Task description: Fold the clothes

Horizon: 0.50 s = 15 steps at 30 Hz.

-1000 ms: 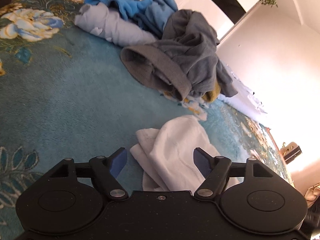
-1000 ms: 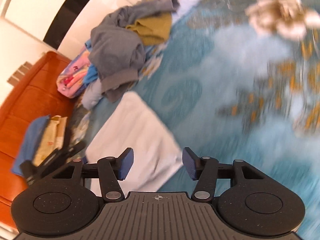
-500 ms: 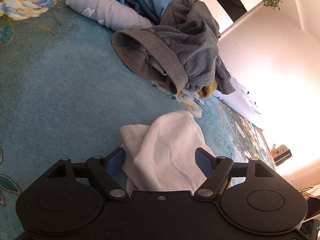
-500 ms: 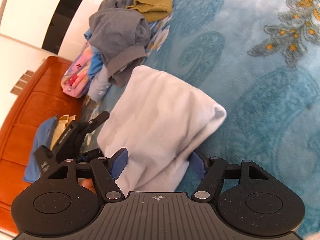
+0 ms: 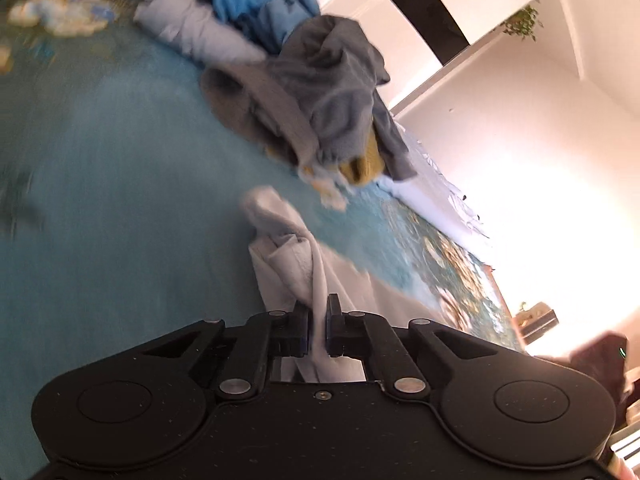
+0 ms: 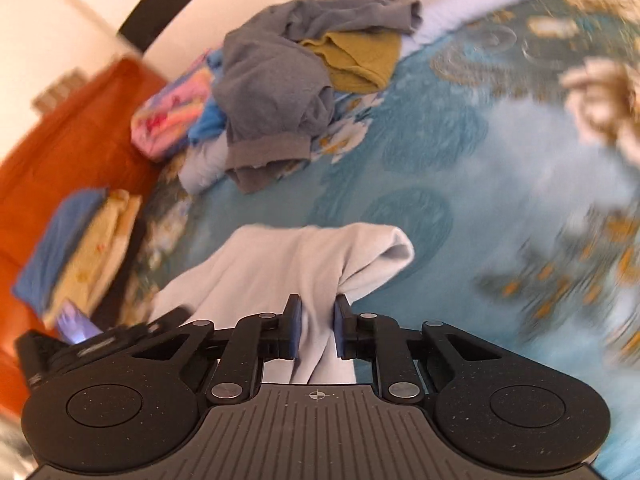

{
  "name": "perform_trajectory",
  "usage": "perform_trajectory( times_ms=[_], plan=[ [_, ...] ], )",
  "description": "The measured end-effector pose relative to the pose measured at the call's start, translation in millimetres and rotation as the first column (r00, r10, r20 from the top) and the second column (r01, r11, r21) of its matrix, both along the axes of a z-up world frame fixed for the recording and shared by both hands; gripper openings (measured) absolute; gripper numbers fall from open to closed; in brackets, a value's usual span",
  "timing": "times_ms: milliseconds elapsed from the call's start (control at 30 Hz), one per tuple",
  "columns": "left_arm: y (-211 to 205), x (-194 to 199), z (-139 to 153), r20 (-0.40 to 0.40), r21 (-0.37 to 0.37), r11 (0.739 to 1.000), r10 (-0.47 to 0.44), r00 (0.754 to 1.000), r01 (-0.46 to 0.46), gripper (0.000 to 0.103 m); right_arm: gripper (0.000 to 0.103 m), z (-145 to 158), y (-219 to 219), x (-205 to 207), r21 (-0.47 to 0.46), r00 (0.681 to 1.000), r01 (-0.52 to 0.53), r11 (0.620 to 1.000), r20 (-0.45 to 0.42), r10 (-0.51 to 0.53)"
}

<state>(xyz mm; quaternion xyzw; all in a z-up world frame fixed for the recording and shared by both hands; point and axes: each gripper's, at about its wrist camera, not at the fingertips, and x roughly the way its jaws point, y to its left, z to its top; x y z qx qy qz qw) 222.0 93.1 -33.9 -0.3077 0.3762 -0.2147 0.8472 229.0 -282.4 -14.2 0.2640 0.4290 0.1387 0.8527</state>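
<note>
A white garment lies bunched on the teal floral bedspread. My left gripper is shut on one bunched edge of it. In the right wrist view the same white garment is pinched by my right gripper, shut on its near edge, and the cloth is drawn up between the two grippers. The left gripper's black body shows at the lower left of the right wrist view.
A pile of unfolded clothes lies beyond: a grey sweatshirt, blue and mustard pieces, a pink patterned item. Folded clothes are stacked by the orange wooden headboard. A white wall rises behind the bed.
Both grippers have closed on the white garment, which lay between open jaws before. The cloth is now gathered and lifted at the held edges. Both views are blurred by motion.
</note>
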Motion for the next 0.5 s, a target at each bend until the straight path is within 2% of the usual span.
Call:
perform_trajectory(
  times_ms=[67,133,200,233,267,300,333,367,433,467,500],
  plan=[
    [-0.5,-6.6,-6.1,0.0,0.051,0.998,0.029,1.0,-0.028,0.007,0.014,-3.6,-6.7,3.0,-0.028,0.999,-0.017,0.999,-0.028,0.016],
    [4.0,-5.4,-8.7,-0.022,0.07,0.996,0.052,0.998,-0.05,0.011,0.014,-10.2,-11.3,2.5,-0.022,0.999,-0.017,1.0,-0.041,0.016],
    [9.2,-5.6,-2.7,0.004,0.078,0.995,0.062,0.998,-0.062,0.028,0.017,-15.7,-15.0,-1.9,0.014,0.999,-0.004,1.0,-0.038,0.004],
    [10.7,-5.7,1.8,0.024,0.096,0.993,0.071,0.997,-0.073,0.045,0.021,-17.7,-16.1,-4.7,0.036,0.999,0.0,0.999,-0.032,0.001],
    [12.1,-4.4,5.8,0.043,0.112,0.99,0.078,0.996,-0.082,0.058,0.032,-19.2,-17.0,-7.6,0.052,1.0,0.005,0.999,-0.026,-0.003],
    [13.6,-2.6,9.5,0.06,0.126,0.988,0.083,0.995,-0.09,0.063,0.041,-20.5,-17.9,-10.6,0.064,1.0,0.009,0.998,-0.02,-0.008],
    [15.3,1.2,11.3,0.065,0.129,0.987,0.083,0.994,-0.091,0.072,0.044,-22.1,-18.5,-13.1,0.079,1.0,0.013,0.997,-0.016,-0.012],
    [15.3,7.8,10.8,0.061,0.132,0.988,0.076,0.995,-0.084,0.076,0.048,-24.0,-19.0,-15.4,0.096,1.0,0.017,0.995,-0.014,-0.015],
    [14.2,22.3,8.8,0.048,0.143,0.988,0.06,0.997,-0.067,0.076,0.055,-29.3,-18.8,-17.9,0.117,0.999,0.036,0.993,-0.022,-0.034],
    [12.2,28.3,7.9,0.039,0.159,0.986,0.05,0.998,-0.056,0.076,0.062,-32.0,-18.0,-18.6,0.114,0.998,0.053,0.992,-0.03,-0.05],
    [9.4,34.6,6.2,0.036,0.174,0.984,0.036,0.999,-0.042,0.076,0.063,-34.9,-17.3,-19.5,0.112,0.997,0.069,0.991,-0.037,-0.066]
  ],
)
